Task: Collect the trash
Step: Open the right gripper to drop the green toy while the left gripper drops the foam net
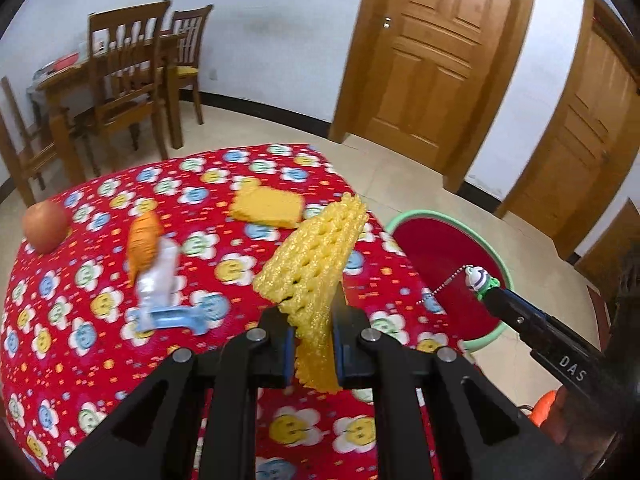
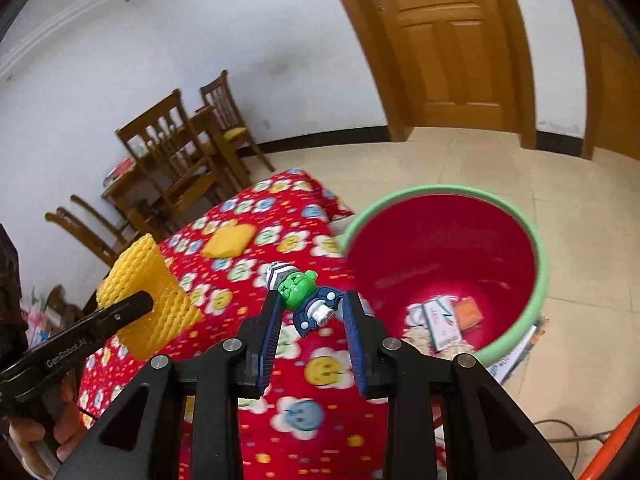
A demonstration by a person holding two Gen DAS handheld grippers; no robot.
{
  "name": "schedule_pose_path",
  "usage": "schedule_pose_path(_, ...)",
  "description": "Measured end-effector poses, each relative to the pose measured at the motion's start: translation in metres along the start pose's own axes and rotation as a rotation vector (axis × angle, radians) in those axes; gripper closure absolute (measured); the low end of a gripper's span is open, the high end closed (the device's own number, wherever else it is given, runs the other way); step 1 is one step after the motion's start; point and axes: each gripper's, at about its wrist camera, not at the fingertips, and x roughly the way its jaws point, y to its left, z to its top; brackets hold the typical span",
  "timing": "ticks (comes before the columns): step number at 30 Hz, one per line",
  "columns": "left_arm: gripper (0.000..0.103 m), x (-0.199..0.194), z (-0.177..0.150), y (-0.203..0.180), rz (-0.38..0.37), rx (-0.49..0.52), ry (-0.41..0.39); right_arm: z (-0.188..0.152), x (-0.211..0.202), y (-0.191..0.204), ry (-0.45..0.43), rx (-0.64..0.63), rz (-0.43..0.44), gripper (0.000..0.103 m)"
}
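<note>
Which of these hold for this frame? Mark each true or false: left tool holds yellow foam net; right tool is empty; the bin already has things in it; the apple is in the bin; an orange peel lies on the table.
1. The left tool holds the yellow foam net. True.
2. The right tool is empty. False: it grips a small green toy.
3. The bin already has things in it. True: papers and wrappers lie at its bottom.
4. The apple is in the bin. False: it sits on the table, at its far left edge.
5. An orange peel lies on the table. True.
</note>
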Motion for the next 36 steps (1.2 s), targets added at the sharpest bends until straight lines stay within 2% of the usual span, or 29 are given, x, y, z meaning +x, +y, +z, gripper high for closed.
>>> schedule_pose_path(15, 0.090, 0.046, 0.012, -0.065, -0.075, 0.092, 0.053, 0.003, 0.007, -0.067, 0.001, 0.113, -0.114, 0.070)
schedule_pose_path(36, 0.089, 0.090, 0.025, -0.103, -0.126, 0.158, 0.086, -0.002, -0.017, -0.091, -0.063, 0.179, -0.185, 0.069)
